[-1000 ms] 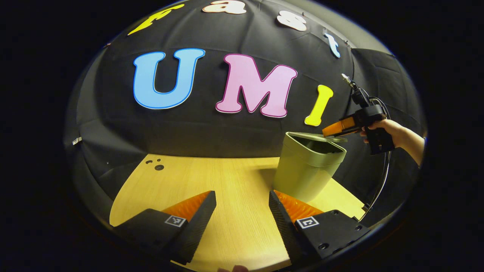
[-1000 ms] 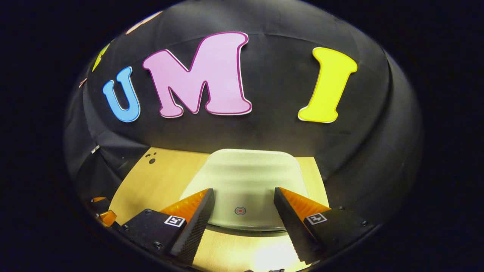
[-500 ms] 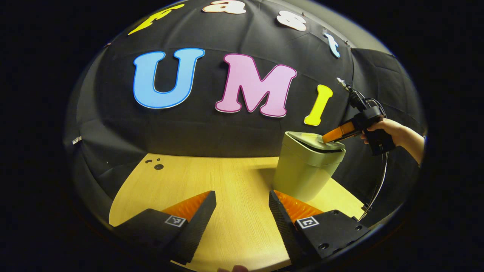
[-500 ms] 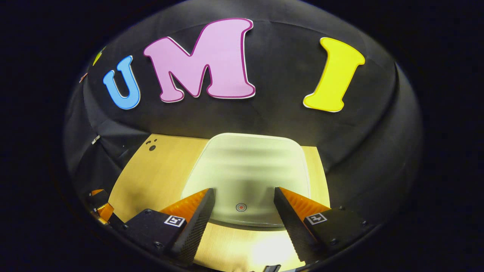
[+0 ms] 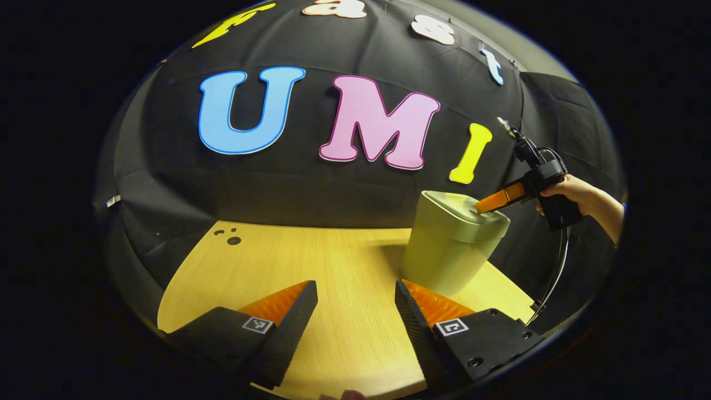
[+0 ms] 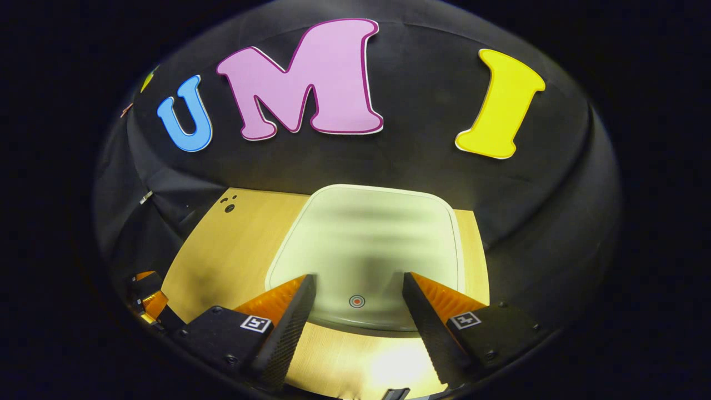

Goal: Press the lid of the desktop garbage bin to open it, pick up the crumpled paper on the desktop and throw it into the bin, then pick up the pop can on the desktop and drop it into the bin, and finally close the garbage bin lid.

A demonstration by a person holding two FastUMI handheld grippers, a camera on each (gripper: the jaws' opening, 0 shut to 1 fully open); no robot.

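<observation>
black cloth walls close in a pale wooden tabletop that runs ahead of both claws.

in the left gripper view, the left claw hangs low over the near edge of the tabletop, its 2 fingers spread wide with bare wood between them and nothing held. ahead and to the right of it stands the bin, pale green and upright on the tabletop, with its lid lying flat on top. farther right, a hand holds the right claw, which slants down so its tips rest on the lid's right part. a cable drops from that handle toward the tabletop's edge.

in the right gripper view, the right claw looks straight down on the lid, which lies just ahead of and between its fingers. the fingers stand well apart and grip nothing. a small round red mark sits on the lid's near edge, midway between the fingertips. the left claw peeks in low at the far left. 3 small dark holes mark the tabletop's far left corner.
</observation>
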